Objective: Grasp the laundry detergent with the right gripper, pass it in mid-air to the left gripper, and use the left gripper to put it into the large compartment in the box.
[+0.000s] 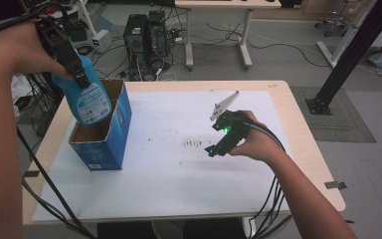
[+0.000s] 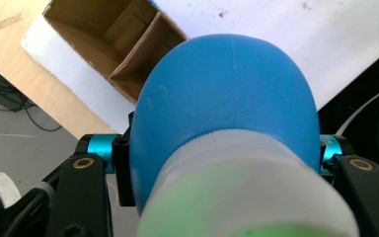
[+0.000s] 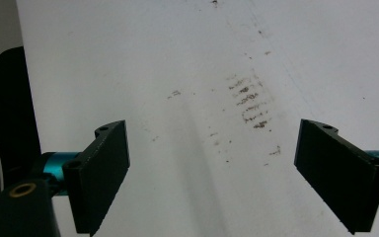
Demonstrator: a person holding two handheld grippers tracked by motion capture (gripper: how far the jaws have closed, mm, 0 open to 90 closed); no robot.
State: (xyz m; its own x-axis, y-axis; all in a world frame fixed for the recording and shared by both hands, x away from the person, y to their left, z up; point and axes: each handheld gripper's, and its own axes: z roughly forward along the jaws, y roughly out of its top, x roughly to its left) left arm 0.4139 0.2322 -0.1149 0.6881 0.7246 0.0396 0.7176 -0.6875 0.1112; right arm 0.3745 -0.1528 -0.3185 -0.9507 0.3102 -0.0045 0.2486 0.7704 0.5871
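My left hand-held gripper point(image 1: 82, 79) is clamped around a blue plastic bottle point(image 1: 85, 97) above the open blue cardboard box point(image 1: 110, 134). My right hand-held gripper point(image 1: 218, 145) hangs wide apart, empty, over the white surface point(image 1: 179, 174).

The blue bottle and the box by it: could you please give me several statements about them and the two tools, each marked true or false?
1. The left tool is shut on the bottle. True.
2. The bottle lies flat on the white sheet. False: it is held in the air over the open box.
3. The box is open at the top. True.
4. The right tool holds a cloth. False: its jaws stand open with nothing between them, over the sheet.
5. The box stands at the table's right edge. False: in the high view it stands at the left.
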